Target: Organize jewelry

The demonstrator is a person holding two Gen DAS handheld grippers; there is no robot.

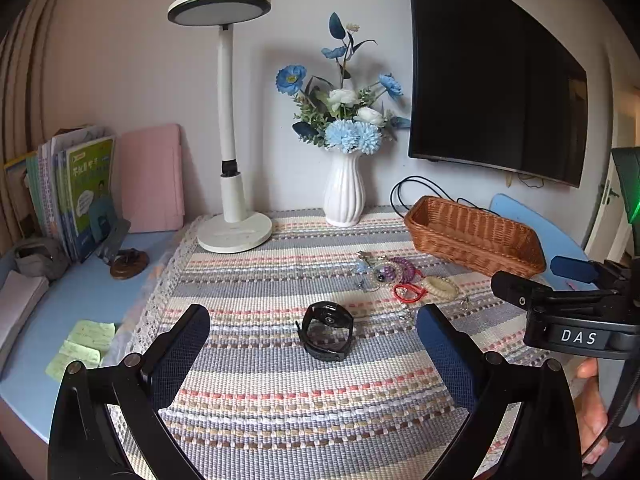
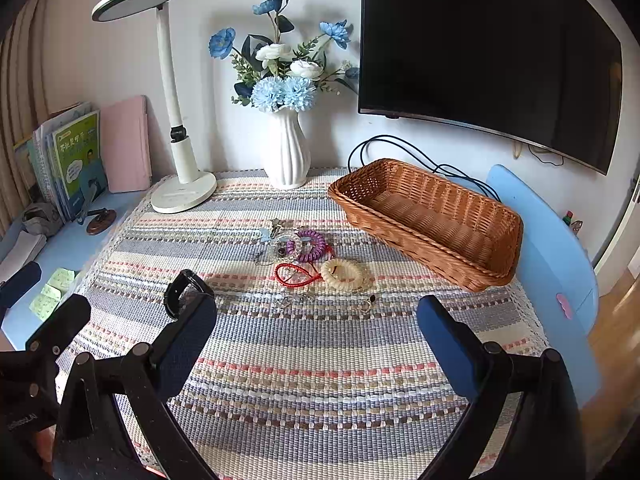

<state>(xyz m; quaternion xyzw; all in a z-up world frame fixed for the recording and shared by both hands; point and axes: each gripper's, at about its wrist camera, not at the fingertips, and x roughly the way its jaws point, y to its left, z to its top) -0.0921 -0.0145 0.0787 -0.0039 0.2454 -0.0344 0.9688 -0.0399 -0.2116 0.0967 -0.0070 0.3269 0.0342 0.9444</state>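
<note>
Striped cloth (image 1: 280,384) covers the tabletop in the left wrist view, against a pale wall with a dark screen (image 1: 492,80). A lamp (image 1: 228,128) and a vase (image 1: 343,190) stand at the back. The left gripper (image 1: 313,336) hovers with jaws wide, a black watch (image 1: 326,336) lying between them on the cloth.

From the right wrist view, the right gripper (image 2: 316,328) also spreads wide, empty. Bracelets (image 2: 316,258) lie clustered just beside the wicker basket (image 2: 432,236).

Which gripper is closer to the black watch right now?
Left. The left gripper is open with the black watch lying on the cloth just ahead between its fingers. The right gripper is also open, off to the watch's right, facing the bracelets.
</note>
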